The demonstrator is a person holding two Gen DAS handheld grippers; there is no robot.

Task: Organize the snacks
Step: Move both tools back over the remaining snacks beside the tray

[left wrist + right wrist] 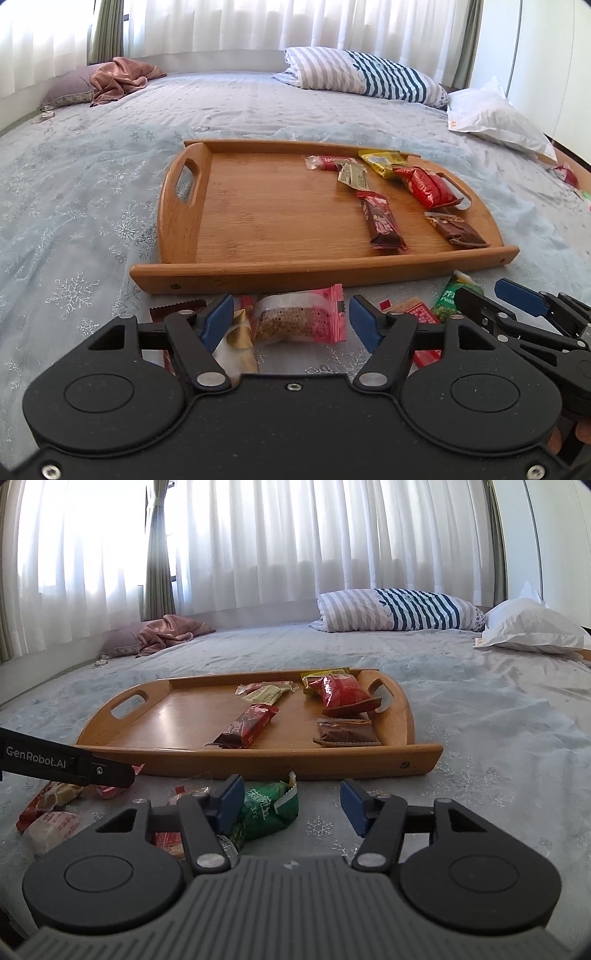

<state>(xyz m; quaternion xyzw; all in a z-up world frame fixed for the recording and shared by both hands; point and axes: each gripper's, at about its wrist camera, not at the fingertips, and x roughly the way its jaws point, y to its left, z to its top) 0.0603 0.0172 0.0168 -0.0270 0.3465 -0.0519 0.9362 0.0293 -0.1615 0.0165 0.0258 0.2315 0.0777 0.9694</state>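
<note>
A wooden tray (258,214) (177,716) lies on the bed with several wrapped snacks on its right half, among them a red bag (428,184) (340,692) and a brown bar (382,225) (245,725). My left gripper (291,323) is open, its fingers on either side of a pink-wrapped cake (299,319) lying on the sheet before the tray. My right gripper (291,805) is open and empty, just right of a green pea packet (267,806) (448,299). Other loose snacks lie by both grippers.
The bed sheet (74,206) is light blue with snowflakes. A striped pillow (365,74) (399,609), a white pillow (495,118) (532,627) and a pink cloth (122,77) (170,631) lie at the far side. Curtains hang behind.
</note>
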